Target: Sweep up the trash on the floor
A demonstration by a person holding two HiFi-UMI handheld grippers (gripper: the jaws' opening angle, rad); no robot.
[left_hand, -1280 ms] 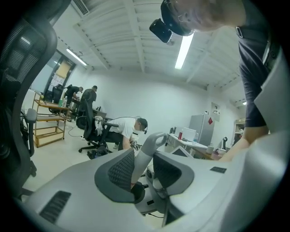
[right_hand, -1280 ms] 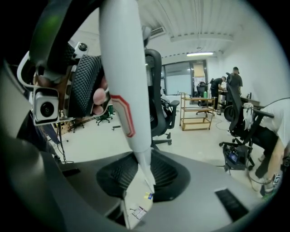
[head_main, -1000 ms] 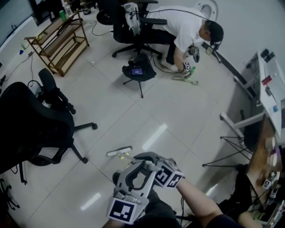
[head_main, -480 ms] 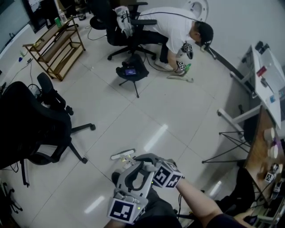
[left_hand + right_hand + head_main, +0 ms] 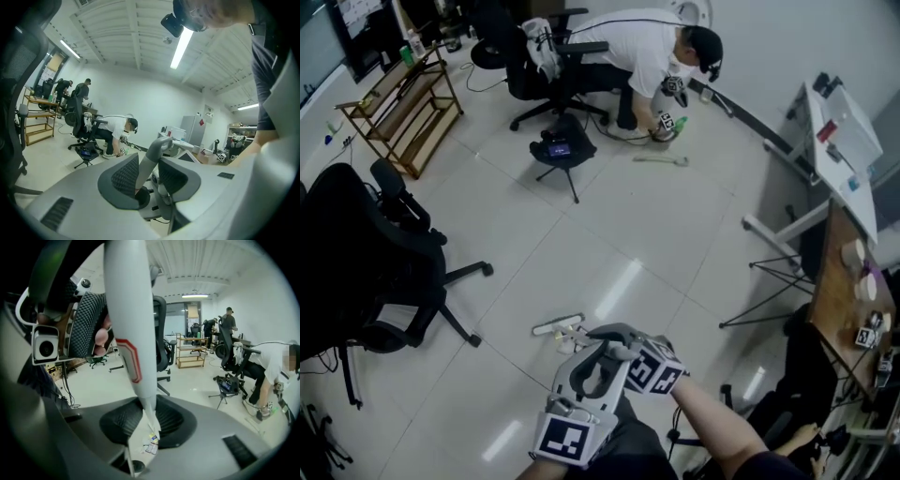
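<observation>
A black office chair (image 5: 366, 272) fills the left side of the head view and serves as the mark for everything else. Beyond the chair, toward the far wall, stands a wooden shelf (image 5: 394, 103). Right of the chair and farther off, a small tripod (image 5: 555, 155) with a dark device on top stands on the pale tiled floor (image 5: 609, 234). Right of the chair and nearer the camera, a short white bar (image 5: 558, 325) lies flat on the tiles, and the trash (image 5: 570, 339), a few small scraps, lies just beside its right end. Right of the chair at the bottom edge, the left gripper (image 5: 149, 174) is clamped on a grey handle (image 5: 154, 150) that rises curved between its ribbed pads. Touching it on the far side from the chair, the right gripper (image 5: 147, 420) grips a white pole (image 5: 131, 324) with a red outline; the pole runs down between its pads, and the scraps show on the floor just under its tip. Far across the room from the chair, another person (image 5: 637, 42) in a white shirt bends low to the floor. Farthest from the chair, at the right edge, stands a white table (image 5: 839, 141).
</observation>
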